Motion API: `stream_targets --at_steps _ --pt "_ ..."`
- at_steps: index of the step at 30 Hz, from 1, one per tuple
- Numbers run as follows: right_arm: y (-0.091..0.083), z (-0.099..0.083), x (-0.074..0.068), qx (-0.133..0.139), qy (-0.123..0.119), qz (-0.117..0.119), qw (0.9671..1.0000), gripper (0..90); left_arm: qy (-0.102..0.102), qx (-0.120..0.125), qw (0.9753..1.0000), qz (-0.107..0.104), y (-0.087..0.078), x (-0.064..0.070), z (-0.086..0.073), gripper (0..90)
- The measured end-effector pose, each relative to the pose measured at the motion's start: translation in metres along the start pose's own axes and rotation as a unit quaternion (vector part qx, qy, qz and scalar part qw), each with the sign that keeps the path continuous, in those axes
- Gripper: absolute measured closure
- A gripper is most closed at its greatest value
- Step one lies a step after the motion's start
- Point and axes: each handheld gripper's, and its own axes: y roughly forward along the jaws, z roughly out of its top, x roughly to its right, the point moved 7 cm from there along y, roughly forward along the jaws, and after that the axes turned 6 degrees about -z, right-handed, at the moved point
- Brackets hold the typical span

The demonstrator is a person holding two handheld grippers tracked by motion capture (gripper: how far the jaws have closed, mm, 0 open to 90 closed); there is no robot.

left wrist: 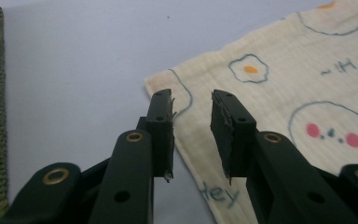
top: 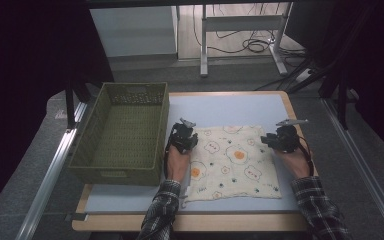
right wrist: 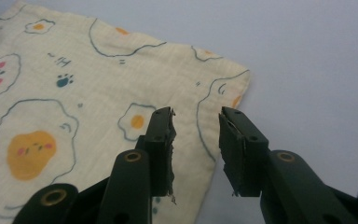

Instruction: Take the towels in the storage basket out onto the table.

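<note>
The cloth [top: 232, 162] is soft, cream, crinkled, printed with eggs, and lies flat on the table [top: 240, 107] beside a woven basket [top: 122, 132]. The left gripper [left wrist: 192, 135] and the right gripper [right wrist: 196, 149] have their jaws spread, each above a far corner.

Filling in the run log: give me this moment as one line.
left gripper: open, over far-left corner of cream egg-print cloth | right gripper: open, over its far-right corner | green woven basket: left of cloth

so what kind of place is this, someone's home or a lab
Most likely a lab or test workspace, not a home: a work table edged by metal rails, loose cables on the floor behind, and a staged egg-print cloth beside a green woven basket.
</note>
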Motion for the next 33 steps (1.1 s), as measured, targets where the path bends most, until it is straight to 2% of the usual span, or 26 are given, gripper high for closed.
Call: stream_targets --at_steps 6,12,16,23,26,27,30,31,33 --pt "0.009 0.010 0.011 0.002 0.006 -0.018 0.9998 70.4 -0.012 -0.001 0.9999 0.012 0.008 -0.009 0.004 69.0" --pt "0.019 0.019 0.020 -0.001 0.015 -0.027 0.9995 73.0 -0.017 -0.004 0.9997 0.017 0.016 -0.015 0.005 63.9" --pt "0.031 0.021 0.023 -0.005 0.015 -0.035 0.9992 70.4 -0.026 0.002 0.9996 0.011 0.022 -0.018 0.004 60.2" --pt "0.046 0.020 0.025 -0.010 0.025 -0.036 0.9990 62.8 -0.041 0.003 0.9991 0.000 0.025 -0.022 0.005 51.9" --pt "0.050 0.020 0.023 -0.007 0.020 -0.041 0.9989 63.5 -0.036 0.002 0.9994 -0.003 0.025 -0.021 0.006 53.1" --pt "0.050 0.021 0.023 -0.009 0.018 -0.043 0.9989 64.5 -0.035 0.001 0.9994 -0.006 0.025 -0.022 0.006 54.9" --pt "0.051 0.022 0.020 -0.015 0.017 -0.041 0.9989 75.5 -0.037 0.001 0.9993 -0.012 0.026 -0.022 0.006 59.2" --pt "0.051 0.022 0.019 -0.017 0.020 -0.038 0.9989 82.2 -0.038 0.002 0.9992 -0.013 0.025 -0.022 0.006 61.9" --pt "0.051 0.022 0.016 -0.019 0.022 -0.033 0.9990 86.7 -0.038 0.003 0.9991 -0.020 0.025 -0.022 0.006 69.3"
